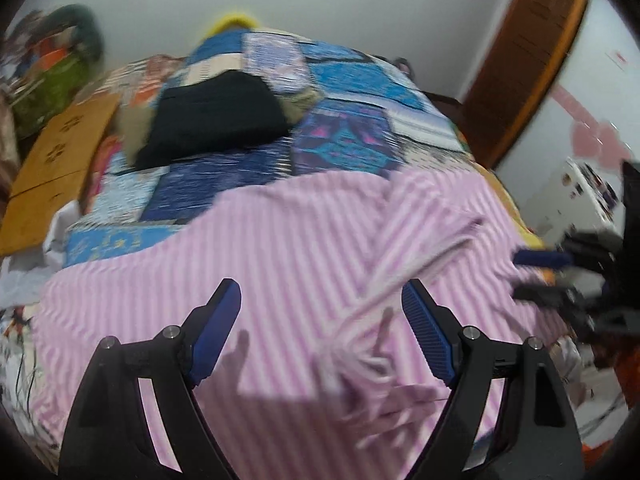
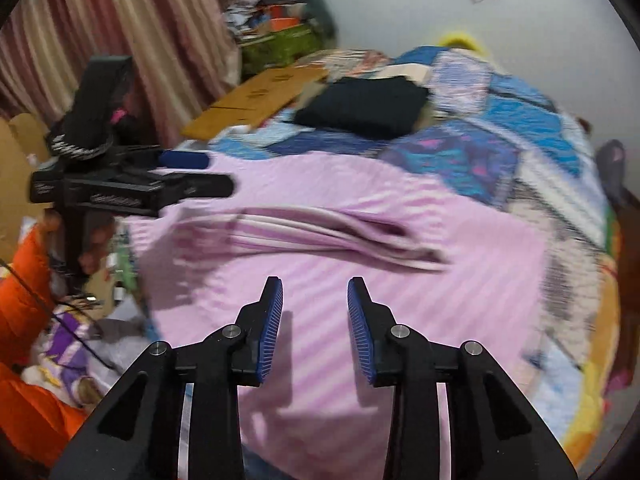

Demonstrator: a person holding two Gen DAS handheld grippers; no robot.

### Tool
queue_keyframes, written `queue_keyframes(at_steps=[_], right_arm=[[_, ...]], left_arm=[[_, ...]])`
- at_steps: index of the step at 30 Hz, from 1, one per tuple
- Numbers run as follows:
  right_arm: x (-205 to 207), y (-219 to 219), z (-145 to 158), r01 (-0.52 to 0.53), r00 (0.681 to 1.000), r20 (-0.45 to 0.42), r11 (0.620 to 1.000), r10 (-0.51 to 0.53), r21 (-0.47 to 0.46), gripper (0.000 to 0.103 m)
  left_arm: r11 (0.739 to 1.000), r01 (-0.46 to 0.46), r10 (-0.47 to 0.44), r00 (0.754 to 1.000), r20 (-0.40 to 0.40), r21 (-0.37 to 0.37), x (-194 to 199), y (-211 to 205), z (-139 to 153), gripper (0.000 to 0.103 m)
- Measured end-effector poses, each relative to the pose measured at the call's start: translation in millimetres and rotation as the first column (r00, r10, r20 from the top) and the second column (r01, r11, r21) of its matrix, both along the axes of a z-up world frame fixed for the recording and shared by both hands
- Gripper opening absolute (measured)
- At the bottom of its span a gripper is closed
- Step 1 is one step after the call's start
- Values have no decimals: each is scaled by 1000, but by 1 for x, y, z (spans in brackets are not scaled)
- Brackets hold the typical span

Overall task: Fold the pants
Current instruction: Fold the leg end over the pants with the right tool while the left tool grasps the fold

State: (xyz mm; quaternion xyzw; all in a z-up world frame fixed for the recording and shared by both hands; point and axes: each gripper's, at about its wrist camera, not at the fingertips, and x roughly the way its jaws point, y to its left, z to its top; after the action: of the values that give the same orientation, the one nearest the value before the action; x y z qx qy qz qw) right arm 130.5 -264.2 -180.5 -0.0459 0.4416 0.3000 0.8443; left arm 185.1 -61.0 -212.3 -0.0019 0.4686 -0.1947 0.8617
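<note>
While one striped pants (image 1: 304,240) lies flat, both claws (image 1: 320,320) (image 2: 315,316) gape empty above it

Both wrist views look steeply down, close above the pink-and-white striped pants (image 1: 304,240) spread on the patchwork-quilted bed (image 2: 532,168), facing its far edge. They share the folded black garment (image 1: 216,120) and the flat brown cardboard sheet (image 2: 260,96).

pink-striped pants (image 1: 304,248) (patchwork blue quilt (image 1: 344,140))

A home bedroom: patchwork-quilted bed (image 1: 348,136), striped curtain (image 2: 132,36), wooden door (image 1: 528,52).
</note>
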Motion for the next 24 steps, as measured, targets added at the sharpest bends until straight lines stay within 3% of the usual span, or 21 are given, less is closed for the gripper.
queue_keyframes(at_steps=[3, 7, 11, 14, 16, 21, 24], right_arm=[[7, -19, -10, 50, 998, -29, 999, -50, -16, 31], [20, -24, -25, 56, 997, -57, 998, -58, -41, 31], [33, -21, -31, 28, 997, -67, 998, -31, -52, 31], [47, -12, -33, -6, 997, -80, 998, 1, -55, 31], [57, -5, -35, -27, 996, -90, 998, 22, -57, 31], [89, 27, -35, -74, 992, -105, 996, 69, -41, 31], [102, 52, -28, -107, 992, -75, 994, 105, -22, 31]], left_arm=[[997, 70, -69, 997, -23, 16, -3, -23, -7, 83], [986, 119, -115, 992, -45, 118, -9, -42, -28, 82], [992, 99, -93, 992, -84, 78, -7, -32, -37, 64], [994, 65, -57, 995, -84, 93, -4, -20, -39, 47], [995, 56, -48, 994, -97, 81, -3, -11, -42, 28], [998, 51, -46, 994, -100, 42, -10, 2, -40, 15], [999, 40, -40, 994, -98, -1, -16, 10, -32, 13]])
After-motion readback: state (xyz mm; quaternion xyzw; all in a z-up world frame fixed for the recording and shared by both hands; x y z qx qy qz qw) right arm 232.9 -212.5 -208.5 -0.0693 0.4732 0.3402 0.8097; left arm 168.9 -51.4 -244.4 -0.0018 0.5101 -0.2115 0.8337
